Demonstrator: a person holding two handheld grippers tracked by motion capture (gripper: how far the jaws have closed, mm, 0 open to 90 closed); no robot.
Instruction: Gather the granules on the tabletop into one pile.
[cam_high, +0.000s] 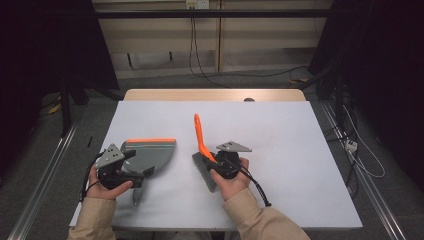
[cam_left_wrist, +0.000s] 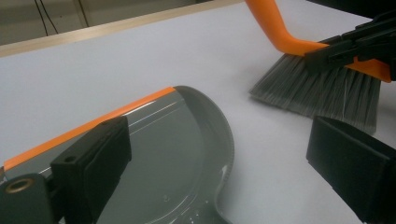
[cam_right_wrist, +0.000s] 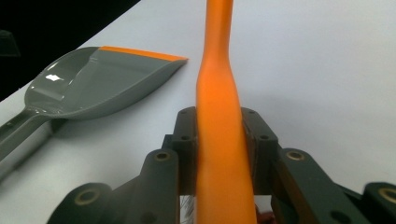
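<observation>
The right tool (cam_right_wrist: 219, 154) is pressed together on the orange handle of the brush (cam_right_wrist: 218, 84), the two black jaws being seen in the right gripper view flat against either side of the handle's thick lower part. The grip appears to have been taken low, close to the head, probably so that the bristles can be steered with little leverage lost. In the high view the brush (cam_high: 201, 140) is held just right of centre, its handle rising toward the upper middle of the frame and its grey bristles turned down to the tabletop (cam_high: 280, 130). The handle is smooth, glossy plastic, waisted and gently curved; the bristles are fine, grey and fanned, and whether they touch the surface cannot be told. The left tool (cam_left_wrist: 219, 163) is spread, its blocky matte jaws standing well apart over the dustpan (cam_left_wrist: 177, 154) with nothing between them. The dustpan (cam_high: 150, 152) lies flat at the left centre of the high view, its orange lip facing the far edge, and its handle runs back under the left tool (cam_high: 122, 167). It is shiny grey plastic, scoop-shaped with a raised rounded wall, and the straight lip looks like softer rubber. The tabletop is pale, matte and bare.
</observation>
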